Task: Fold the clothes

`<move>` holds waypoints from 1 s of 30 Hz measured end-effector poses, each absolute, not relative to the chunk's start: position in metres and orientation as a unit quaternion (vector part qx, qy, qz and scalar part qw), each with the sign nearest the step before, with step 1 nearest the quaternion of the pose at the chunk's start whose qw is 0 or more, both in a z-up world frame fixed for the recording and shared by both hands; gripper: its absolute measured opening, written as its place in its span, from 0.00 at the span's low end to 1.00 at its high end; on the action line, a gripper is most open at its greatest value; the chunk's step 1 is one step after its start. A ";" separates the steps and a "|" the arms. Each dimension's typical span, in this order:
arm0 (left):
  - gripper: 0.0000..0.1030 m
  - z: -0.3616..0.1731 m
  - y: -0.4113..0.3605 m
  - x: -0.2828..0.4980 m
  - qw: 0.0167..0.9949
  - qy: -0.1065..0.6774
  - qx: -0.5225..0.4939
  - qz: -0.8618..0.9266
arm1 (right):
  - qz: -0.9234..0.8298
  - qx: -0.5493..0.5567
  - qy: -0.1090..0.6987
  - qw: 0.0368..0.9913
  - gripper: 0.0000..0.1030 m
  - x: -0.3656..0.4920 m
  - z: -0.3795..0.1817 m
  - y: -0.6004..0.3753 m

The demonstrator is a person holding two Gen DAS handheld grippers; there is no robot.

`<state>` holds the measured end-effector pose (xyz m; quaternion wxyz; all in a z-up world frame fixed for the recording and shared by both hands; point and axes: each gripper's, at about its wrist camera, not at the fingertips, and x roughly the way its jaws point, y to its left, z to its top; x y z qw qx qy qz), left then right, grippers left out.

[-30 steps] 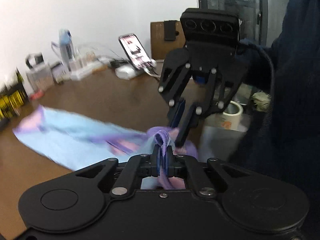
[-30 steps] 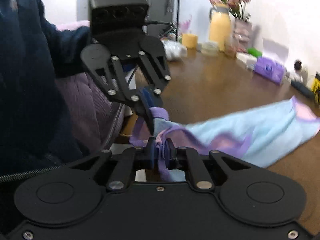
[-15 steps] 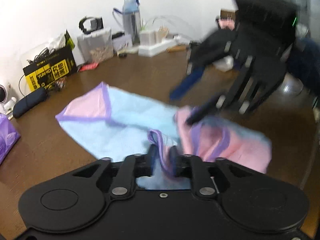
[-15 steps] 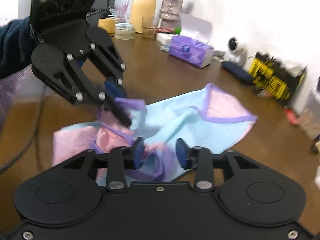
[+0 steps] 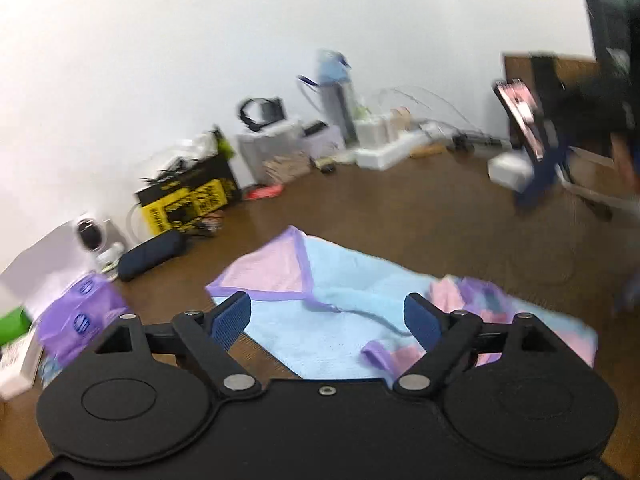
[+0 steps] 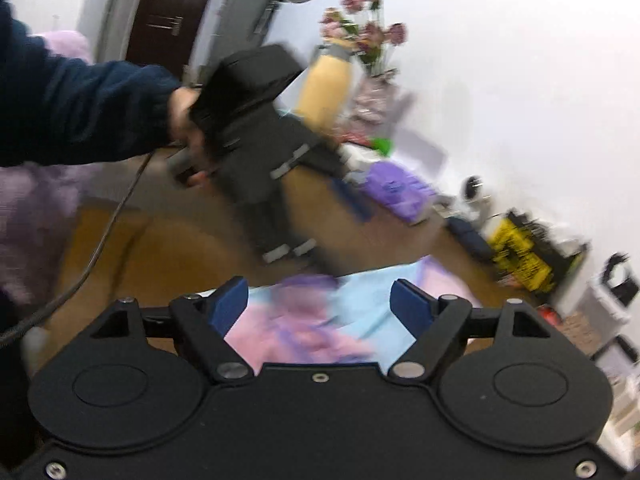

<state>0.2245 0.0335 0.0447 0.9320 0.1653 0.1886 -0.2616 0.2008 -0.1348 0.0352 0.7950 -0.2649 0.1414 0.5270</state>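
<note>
Soft terry cloth point(image 5: 344, 320) on smooth wooden table point(image 5: 400, 216).

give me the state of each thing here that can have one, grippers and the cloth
left gripper: open, holding nothing, above the cloth
right gripper: open, holding nothing, above the cloth
cloth: lying loose on the table, far corner turned over pink side up, near end bunched
phone: propped up, screen lit
</note>
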 end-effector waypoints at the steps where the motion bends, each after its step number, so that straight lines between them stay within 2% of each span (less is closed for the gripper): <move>1: 0.90 0.048 0.035 0.217 0.934 0.184 0.156 -0.262 | 0.531 -0.270 0.151 0.789 0.81 0.200 0.027 -0.132; 6: 0.92 0.045 0.029 0.183 0.923 0.184 0.188 -0.280 | 0.530 -0.266 0.193 0.782 0.79 0.206 -0.001 -0.122; 7: 0.93 0.042 0.028 0.180 0.920 0.183 0.197 -0.286 | 0.529 -0.257 0.195 0.785 0.67 0.209 -0.003 -0.122; 8: 0.94 0.036 0.025 0.171 0.912 0.180 0.216 -0.297 | 0.528 -0.246 0.200 0.788 0.45 0.213 -0.006 -0.121; 9: 0.94 0.029 0.020 0.160 0.901 0.176 0.242 -0.312 | 0.527 -0.222 0.217 0.791 0.39 0.219 -0.009 -0.123; 10: 0.94 0.024 0.019 0.154 0.897 0.175 0.252 -0.318 | 0.528 -0.197 0.231 0.793 0.36 0.226 -0.011 -0.125; 12: 0.94 0.009 0.011 0.141 0.888 0.176 0.269 -0.329 | 0.534 -0.163 0.245 0.792 0.19 0.231 -0.010 -0.131; 13: 0.94 0.004 0.009 0.139 0.886 0.176 0.272 -0.331 | 0.539 -0.151 0.247 0.791 0.15 0.230 -0.009 -0.134; 19: 0.93 -0.022 -0.016 0.143 0.877 0.187 0.324 -0.302 | 0.559 -0.095 0.242 0.788 0.14 0.234 0.005 -0.151; 21: 0.80 -0.023 -0.019 0.151 0.874 0.201 0.321 -0.306 | 0.562 -0.081 0.239 0.788 0.11 0.236 0.009 -0.155; 23: 0.50 -0.020 -0.016 0.162 0.871 0.232 0.291 -0.319 | 0.555 -0.101 0.237 0.791 0.09 0.231 0.006 -0.152; 26: 0.25 -0.018 -0.007 0.179 0.869 0.261 0.256 -0.332 | 0.545 -0.131 0.232 0.795 0.10 0.223 0.003 -0.148; 27: 0.24 -0.017 -0.003 0.184 0.869 0.272 0.242 -0.336 | 0.541 -0.141 0.231 0.796 0.11 0.220 0.002 -0.147; 28: 0.20 -0.016 0.000 0.190 0.867 0.282 0.228 -0.341 | 0.537 -0.151 0.229 0.797 0.21 0.218 0.001 -0.145; 29: 0.20 -0.015 0.002 0.193 0.867 0.289 0.217 -0.344 | 0.534 -0.161 0.228 0.798 0.38 0.215 0.000 -0.144; 30: 0.19 -0.014 0.004 0.196 0.866 0.293 0.209 -0.347 | 0.530 -0.171 0.226 0.799 0.45 0.212 -0.001 -0.143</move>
